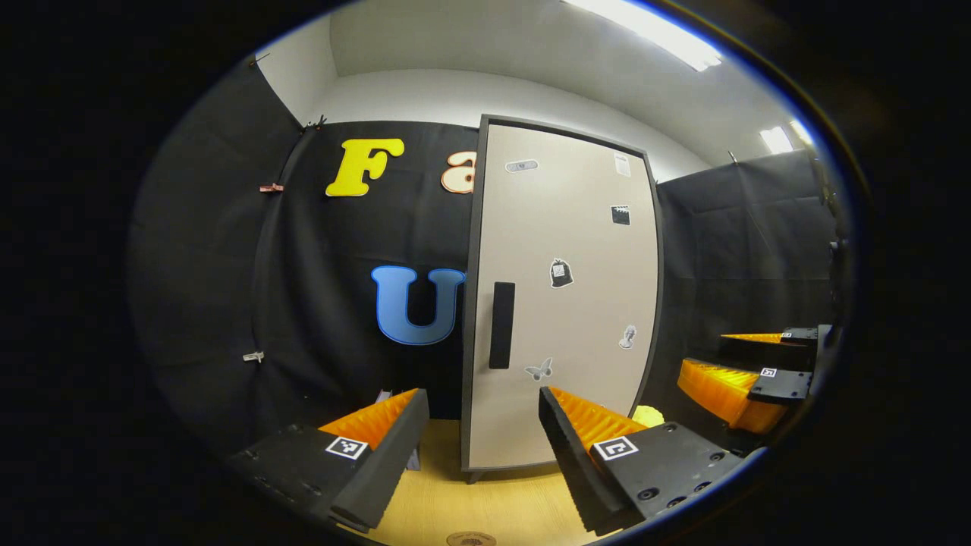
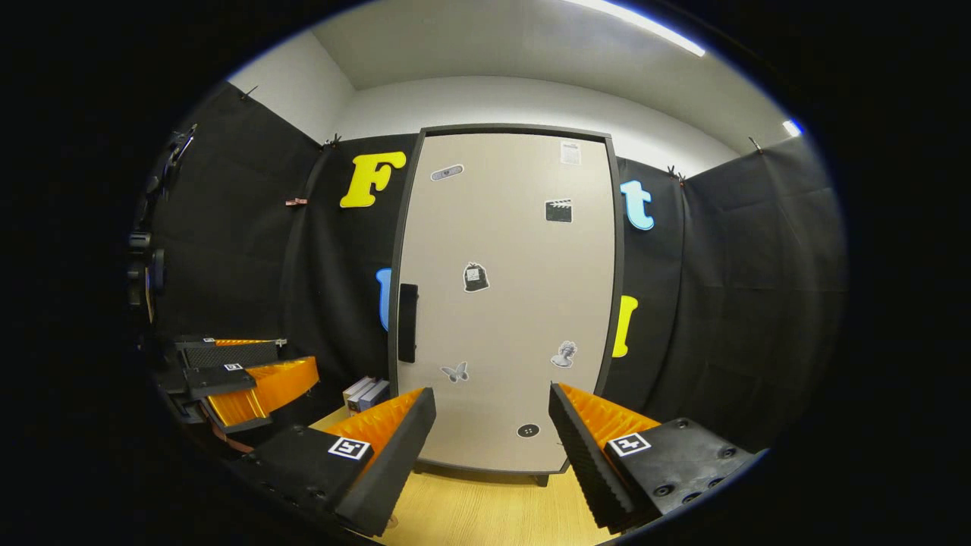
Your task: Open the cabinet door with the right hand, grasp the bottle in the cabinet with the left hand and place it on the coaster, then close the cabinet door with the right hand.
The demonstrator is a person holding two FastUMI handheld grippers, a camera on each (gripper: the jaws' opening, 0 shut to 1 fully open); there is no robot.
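A tall cabinet stands on the wooden table, its beige door shut and hiding the inside. A black vertical handle sits on the door's left side and is also seen in the right gripper view. A round brown coaster lies at the table's near edge. My left gripper is open with nothing in it, a short way in front of the door's handle side. My right gripper is open and faces the door squarely, apart from it.
The wooden table top runs in front of the cabinet. A few small boxes stand left of the cabinet's base. A small yellow thing lies at its right. Black cloth walls close in on all sides.
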